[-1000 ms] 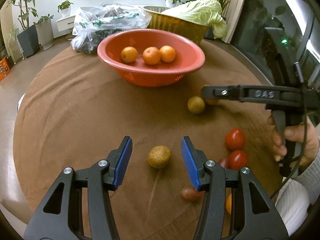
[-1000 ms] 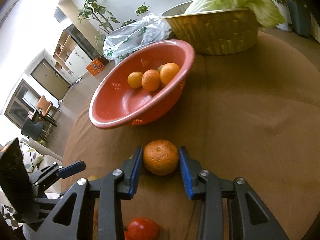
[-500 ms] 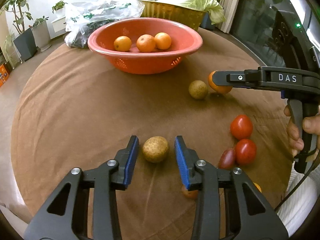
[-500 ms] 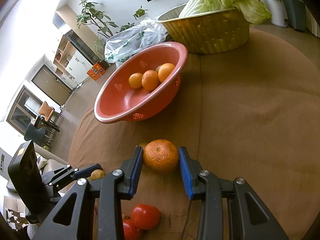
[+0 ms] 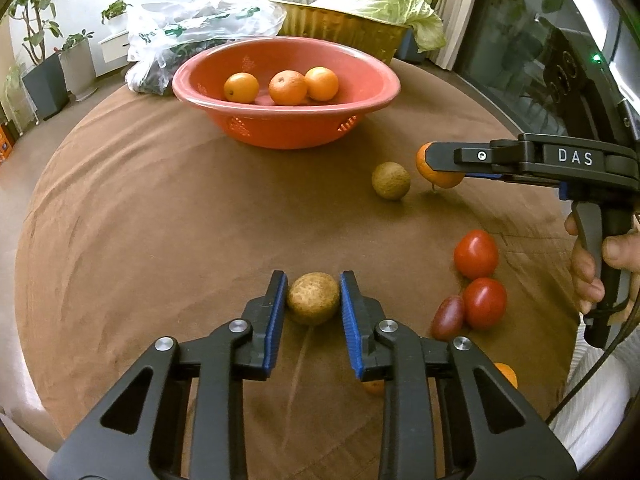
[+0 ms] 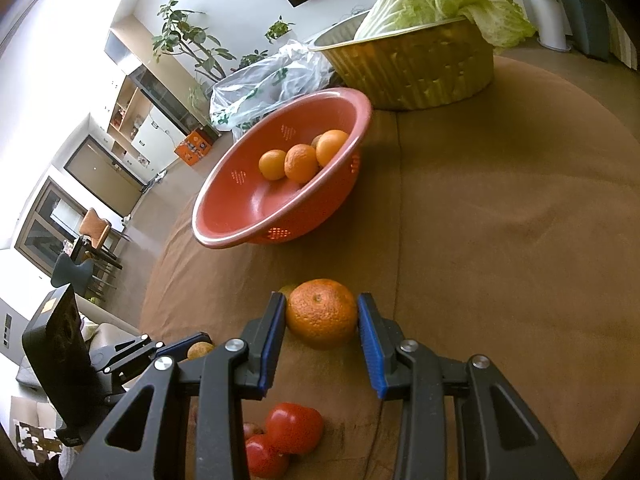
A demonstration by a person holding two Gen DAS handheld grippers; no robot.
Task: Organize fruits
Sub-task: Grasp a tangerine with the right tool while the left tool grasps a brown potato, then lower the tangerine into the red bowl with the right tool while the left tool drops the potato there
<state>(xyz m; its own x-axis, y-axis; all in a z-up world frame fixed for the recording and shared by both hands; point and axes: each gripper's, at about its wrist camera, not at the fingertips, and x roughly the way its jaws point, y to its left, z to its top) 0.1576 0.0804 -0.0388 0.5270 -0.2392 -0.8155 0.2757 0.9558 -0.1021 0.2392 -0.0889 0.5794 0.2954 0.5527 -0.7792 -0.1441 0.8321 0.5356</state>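
Observation:
My left gripper (image 5: 313, 294) is shut on a brown potato (image 5: 313, 298) just above the brown tablecloth. My right gripper (image 6: 322, 314) is shut on an orange mandarin (image 6: 322, 314) and holds it above the table; it also shows in the left wrist view (image 5: 434, 174). A red bowl (image 5: 360, 80) with three mandarins (image 5: 287, 87) stands at the back, also in the right wrist view (image 6: 224, 220). A second potato (image 5: 391, 180) lies beside the held mandarin. Two red tomatoes (image 5: 476, 254) and a dark plum tomato (image 5: 448, 317) lie at the right.
A gold basin (image 5: 344, 26) with a cabbage (image 5: 396, 0) and a plastic bag (image 5: 192, 32) stand behind the bowl. More orange fruit (image 5: 506, 374) lies near the front right, partly hidden by my left gripper. The round table's edge (image 5: 28, 368) runs close at left.
My left gripper closed its jaws from wide open onto the potato. My right gripper lifted the mandarin off the cloth and drew back a little from the bowl.

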